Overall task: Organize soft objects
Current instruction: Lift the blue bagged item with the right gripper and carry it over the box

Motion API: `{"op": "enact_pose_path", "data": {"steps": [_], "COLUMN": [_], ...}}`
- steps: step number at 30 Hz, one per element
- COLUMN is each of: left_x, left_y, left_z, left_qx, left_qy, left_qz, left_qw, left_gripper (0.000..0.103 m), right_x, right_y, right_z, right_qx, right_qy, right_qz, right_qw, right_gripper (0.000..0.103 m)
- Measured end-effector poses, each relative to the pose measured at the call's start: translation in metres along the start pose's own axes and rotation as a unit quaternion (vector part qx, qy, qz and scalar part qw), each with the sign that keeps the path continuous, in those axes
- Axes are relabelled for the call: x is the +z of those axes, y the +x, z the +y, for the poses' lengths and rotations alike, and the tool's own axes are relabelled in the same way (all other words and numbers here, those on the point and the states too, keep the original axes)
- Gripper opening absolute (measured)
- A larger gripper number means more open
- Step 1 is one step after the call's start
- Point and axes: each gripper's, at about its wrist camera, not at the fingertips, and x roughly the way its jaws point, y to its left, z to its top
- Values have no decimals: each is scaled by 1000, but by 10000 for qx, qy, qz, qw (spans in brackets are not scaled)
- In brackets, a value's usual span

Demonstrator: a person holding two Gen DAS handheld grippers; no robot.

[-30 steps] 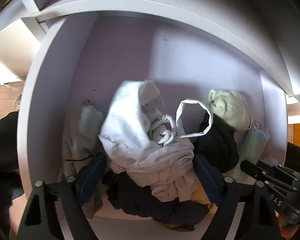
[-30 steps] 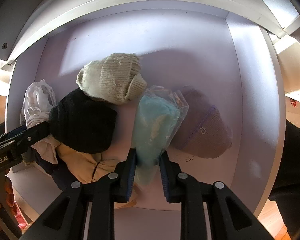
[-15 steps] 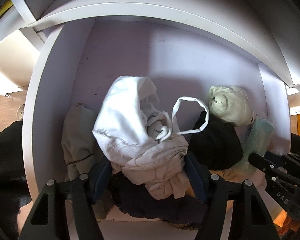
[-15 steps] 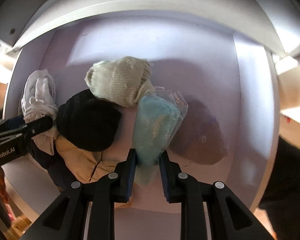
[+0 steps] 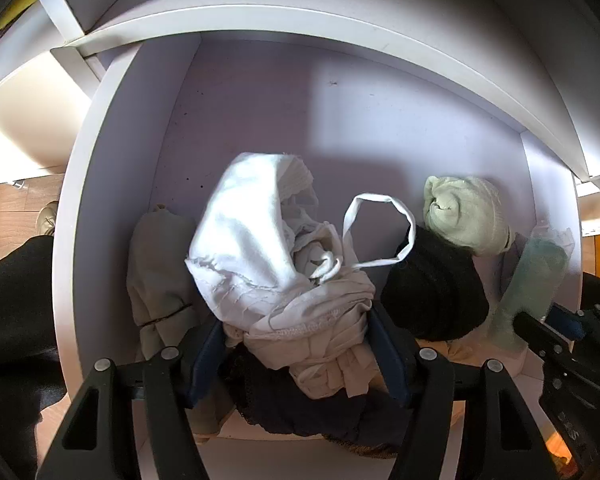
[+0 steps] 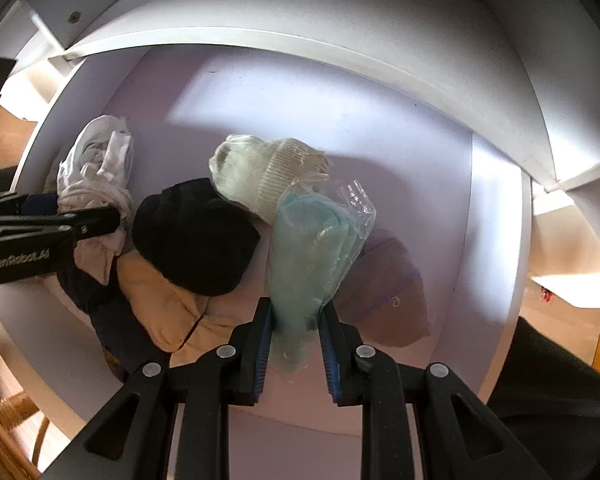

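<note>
We see the left gripper (image 5: 300, 356), jaws just narrowed, clamped on the white cloth bundle (image 5: 284, 276) near the shelf's (image 5: 260, 120) front edge. The right gripper (image 6: 296, 340) pinches a bagged blue cloth (image 6: 307, 256). Beyond lie a black hat (image 6: 196, 236), cream hat (image 6: 268, 176) and purple hat (image 6: 383, 292) toward the right wall.

Dim shelf, one hard patch of daylight.
Fisheye bends the edges; corners go black; the right view is slightly soft.
</note>
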Motion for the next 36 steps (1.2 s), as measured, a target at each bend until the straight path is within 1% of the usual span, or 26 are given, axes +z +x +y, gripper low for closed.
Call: {"op": "enact_pose_path", "data": {"steps": [1,6,12,14,19,26,29,31,36], "left_x": [0,1,2,3,2,3,2,3,3], "left_y": [0,-1,-3,-3,-2,-2,-1,-2,-1], "left_z": [0,0,-1,0,2,2,1,1,1], "left_qx": [0,24,15,-4,-18,21,23,31,34], "left_qy": [-4,28,11,-17,-32,7,9,19,26], "left_qz": [3,17,43,55,79,96,94,97,102], "left_qw": [10000,10000,10000,10000,10000,10000,10000,9999,9999], "left_gripper": [68,67,66,66,66,66,66,66,66], "right_x": [-2,-3,-10,-10,-16,-18,-18,-20,-16], "right_y": [-4,-23,-48,-57,-83,-127,-154,-171,-231], "right_z": [-1,17,36,39,33,11,8,7,-1], "right_qx": [-24,-112,70,144,559,874,947,1073,1393], "right_qy": [-66,-568,-1107,-1190,-1150,-1172,-1255,-1289,-1350], "right_qz": [-12,-94,29,78,132,108,14,-36,-353], "right_qw": [10000,9983,9938,9928,9917,9892,9876,9858,9804], "right_gripper": [22,22,22,22,22,22,22,22,22]}}
